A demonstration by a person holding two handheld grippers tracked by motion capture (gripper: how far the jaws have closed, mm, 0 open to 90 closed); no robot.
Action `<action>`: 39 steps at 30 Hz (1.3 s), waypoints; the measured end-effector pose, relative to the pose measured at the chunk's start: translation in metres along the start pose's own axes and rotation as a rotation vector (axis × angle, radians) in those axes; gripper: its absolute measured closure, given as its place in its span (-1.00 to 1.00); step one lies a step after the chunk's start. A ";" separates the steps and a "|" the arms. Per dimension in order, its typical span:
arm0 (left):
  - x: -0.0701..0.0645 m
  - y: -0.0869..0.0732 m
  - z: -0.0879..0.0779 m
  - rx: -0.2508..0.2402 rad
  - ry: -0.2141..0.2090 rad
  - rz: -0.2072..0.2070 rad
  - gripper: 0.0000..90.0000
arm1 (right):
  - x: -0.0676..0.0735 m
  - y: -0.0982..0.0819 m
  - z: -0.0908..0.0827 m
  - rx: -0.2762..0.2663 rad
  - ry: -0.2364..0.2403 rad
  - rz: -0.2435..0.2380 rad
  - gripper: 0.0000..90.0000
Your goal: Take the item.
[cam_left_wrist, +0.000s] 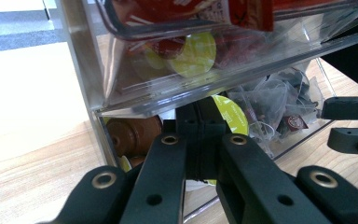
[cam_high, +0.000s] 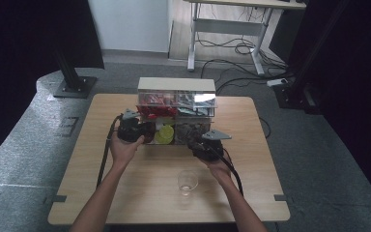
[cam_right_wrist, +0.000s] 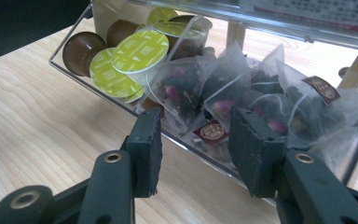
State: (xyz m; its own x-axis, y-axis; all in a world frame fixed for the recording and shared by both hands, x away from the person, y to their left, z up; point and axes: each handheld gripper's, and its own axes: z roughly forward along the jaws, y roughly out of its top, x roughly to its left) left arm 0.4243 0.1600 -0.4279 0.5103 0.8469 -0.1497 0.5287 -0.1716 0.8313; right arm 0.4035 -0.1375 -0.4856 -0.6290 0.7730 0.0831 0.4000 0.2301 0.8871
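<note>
A clear acrylic organizer (cam_high: 176, 104) with 2 tiers stands at the far middle of the wooden worktop (cam_high: 140, 183). Its lower drawer (cam_right_wrist: 121, 100) is pulled toward the near side and holds brown coffee capsules (cam_right_wrist: 133, 51) with yellow-green lids on the left and mesh tea bags (cam_right_wrist: 261, 100) on the right. The upper tier holds red packets (cam_left_wrist: 186, 14).

The left gripper (cam_high: 134, 129) is at the organizer's near left corner, held by the left hand (cam_high: 123, 150). In the left gripper view its fingers (cam_left_wrist: 200, 130) are pressed together, clenched right at the drawer's front; whether they pinch anything between them cannot be told.

The right gripper (cam_high: 203, 145), held in the right hand (cam_high: 220, 166), sits near the drawer's right front. In the right gripper view its fingers (cam_right_wrist: 144, 149) are spread apart, released, with the drawer's clear front wall and the tea bags just beyond them.

A clear drinking glass (cam_high: 187, 182) stands upright on the near middle of the worktop, well apart from the organizer and between the 2 forearms.
</note>
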 end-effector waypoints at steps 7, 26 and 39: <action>-0.004 0.003 0.002 0.002 -0.005 0.011 1.00 | 0.001 0.000 0.009 -0.009 0.008 0.018 0.19; -0.004 0.003 0.002 0.005 -0.009 0.010 1.00 | 0.009 0.008 0.024 -0.006 0.025 0.001 0.16; -0.004 0.004 0.002 0.002 -0.007 0.006 1.00 | 0.010 0.009 0.035 -0.008 0.006 0.009 0.08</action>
State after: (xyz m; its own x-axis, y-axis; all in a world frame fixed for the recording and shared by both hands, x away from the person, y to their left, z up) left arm 0.4255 0.1550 -0.4256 0.5182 0.8423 -0.1483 0.5269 -0.1778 0.8311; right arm 0.4240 -0.1074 -0.4930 -0.6292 0.7715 0.0939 0.4004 0.2182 0.8900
